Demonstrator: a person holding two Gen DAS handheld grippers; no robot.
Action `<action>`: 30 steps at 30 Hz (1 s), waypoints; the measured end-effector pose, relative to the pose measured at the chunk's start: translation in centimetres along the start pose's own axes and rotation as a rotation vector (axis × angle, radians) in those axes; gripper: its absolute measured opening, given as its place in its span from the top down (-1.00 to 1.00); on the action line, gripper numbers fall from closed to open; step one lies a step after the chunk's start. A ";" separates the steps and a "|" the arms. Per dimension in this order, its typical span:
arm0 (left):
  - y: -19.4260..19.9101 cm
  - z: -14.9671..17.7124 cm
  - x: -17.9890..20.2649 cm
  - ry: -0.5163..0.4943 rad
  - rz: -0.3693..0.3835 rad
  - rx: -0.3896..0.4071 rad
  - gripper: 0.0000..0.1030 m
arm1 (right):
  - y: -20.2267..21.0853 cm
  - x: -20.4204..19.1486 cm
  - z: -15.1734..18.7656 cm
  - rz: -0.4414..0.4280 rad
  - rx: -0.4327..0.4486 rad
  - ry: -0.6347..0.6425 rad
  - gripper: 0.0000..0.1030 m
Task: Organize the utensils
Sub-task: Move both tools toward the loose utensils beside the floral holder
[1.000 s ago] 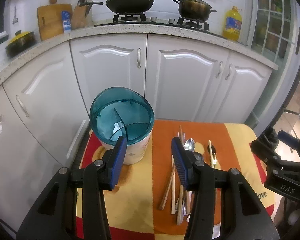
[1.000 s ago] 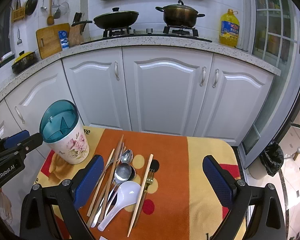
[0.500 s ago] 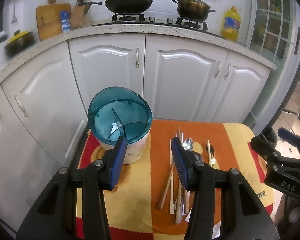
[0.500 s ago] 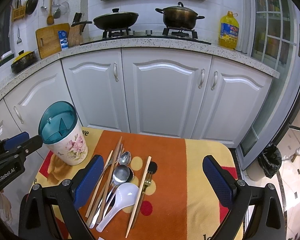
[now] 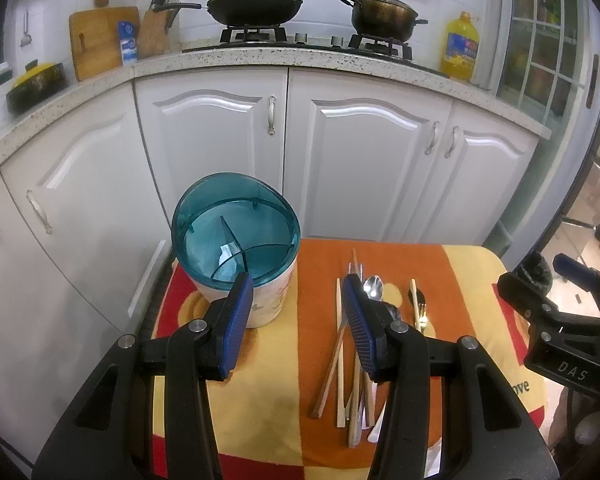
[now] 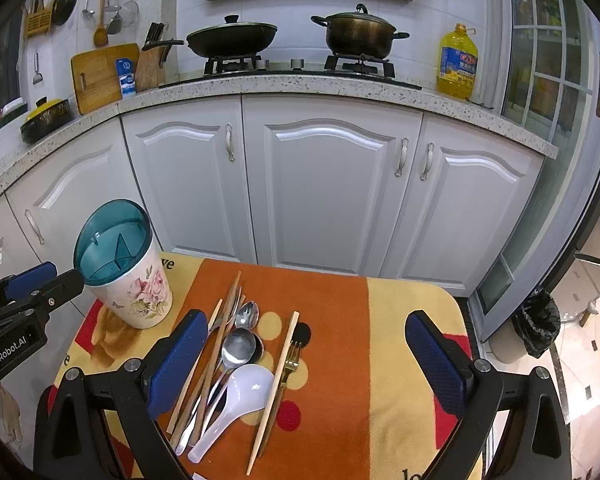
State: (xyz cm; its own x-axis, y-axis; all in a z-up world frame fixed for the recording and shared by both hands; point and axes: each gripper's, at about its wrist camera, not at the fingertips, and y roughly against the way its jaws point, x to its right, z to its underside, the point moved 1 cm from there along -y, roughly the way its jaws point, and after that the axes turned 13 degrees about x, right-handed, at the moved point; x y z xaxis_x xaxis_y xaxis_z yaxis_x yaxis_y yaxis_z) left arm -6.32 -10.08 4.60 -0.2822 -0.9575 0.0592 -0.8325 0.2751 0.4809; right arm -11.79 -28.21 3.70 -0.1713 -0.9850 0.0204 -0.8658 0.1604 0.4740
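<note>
Blue ribbed pads line both tools. The left gripper (image 5: 296,320) is held parted and empty, its pads flanking the gap between the holder (image 5: 244,280) and the utensil pile. The right gripper (image 6: 312,364) is spread wide, nothing grasped, above the pile on the striped cloth (image 6: 400,340).

The utensils lie bunched near the cloth's middle, to the right of the holder: wooden chopsticks (image 6: 224,344), a single pale chopstick (image 6: 276,384), two steel spoons (image 6: 240,346), a white ladle-shaped spoon (image 6: 248,384) and a gold fork (image 6: 290,360). All are judged light and stiff; the steel is likely slippery, the chopsticks thin and prone to roll. A hold across the handle's midsection is advised, one item at a time, since they overlap.

The holder is a floral white cup with a teal translucent divided insert, standing upright at the cloth's left corner.
</note>
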 end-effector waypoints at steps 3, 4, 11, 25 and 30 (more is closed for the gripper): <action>0.0 0.0 0.1 -0.002 0.002 0.001 0.11 | 0.0 0.0 0.0 0.001 0.000 0.001 -0.92; 0.0 0.0 0.1 -0.001 0.004 0.001 0.11 | 0.0 0.0 0.0 0.001 0.000 0.001 -0.92; 0.0 0.1 0.1 0.004 0.004 -0.001 0.11 | -0.1 0.1 0.0 0.004 -0.005 0.002 -0.92; -0.8 0.9 -0.2 0.021 0.031 -0.044 0.11 | -1.1 1.3 1.0 -0.023 -0.040 -0.012 -0.92; -1.7 1.8 0.9 -0.012 0.073 -0.069 0.11 | -2.7 2.2 2.5 -0.079 -0.098 -0.061 -0.77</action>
State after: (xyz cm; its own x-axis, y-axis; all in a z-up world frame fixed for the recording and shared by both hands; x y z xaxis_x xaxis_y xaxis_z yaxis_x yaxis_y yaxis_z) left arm -6.00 -11.28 2.29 -0.3471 -0.9338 0.0866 -0.7748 0.3376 0.5346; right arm -10.99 -30.70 0.23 -0.1354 -0.9881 -0.0726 -0.8281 0.0726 0.5559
